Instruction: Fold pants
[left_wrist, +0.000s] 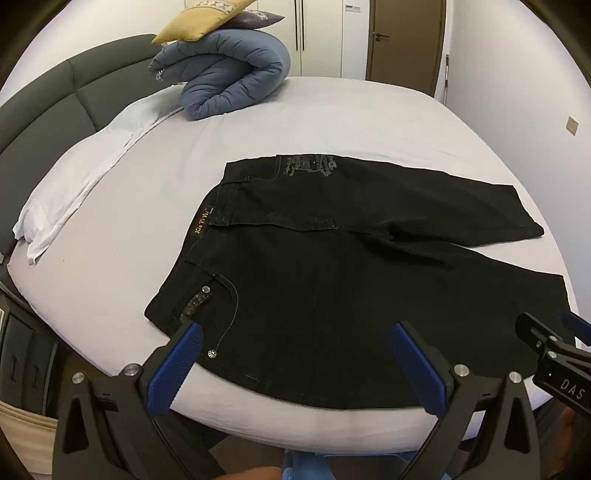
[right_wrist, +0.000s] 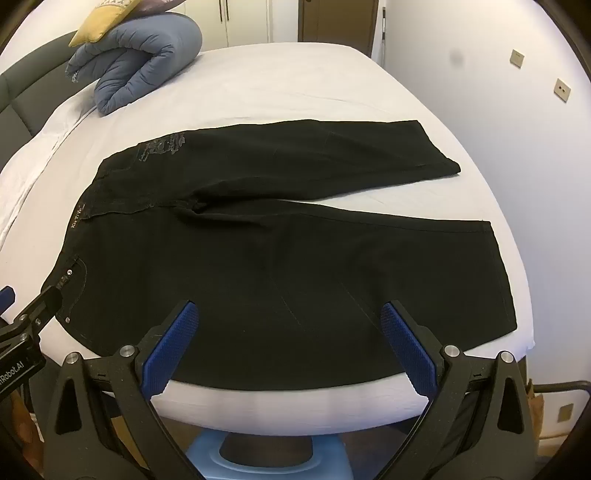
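Two-legged black denim pants (right_wrist: 280, 258) (matte, stud-riveted) flat on smooth white sheet (right_wrist: 295, 85).

Black pants (right_wrist: 280, 258) are lying spread on the bed (right_wrist: 295, 81); the right gripper (right_wrist: 290, 317) is hovering wide apart, seemingly just above them.

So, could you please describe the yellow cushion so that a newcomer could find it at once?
Start at the white bed and look to its far left corner by the dark headboard. A rolled blue duvet lies there, and the yellow cushion sits on top, the only yellow thing, beside a purple one.
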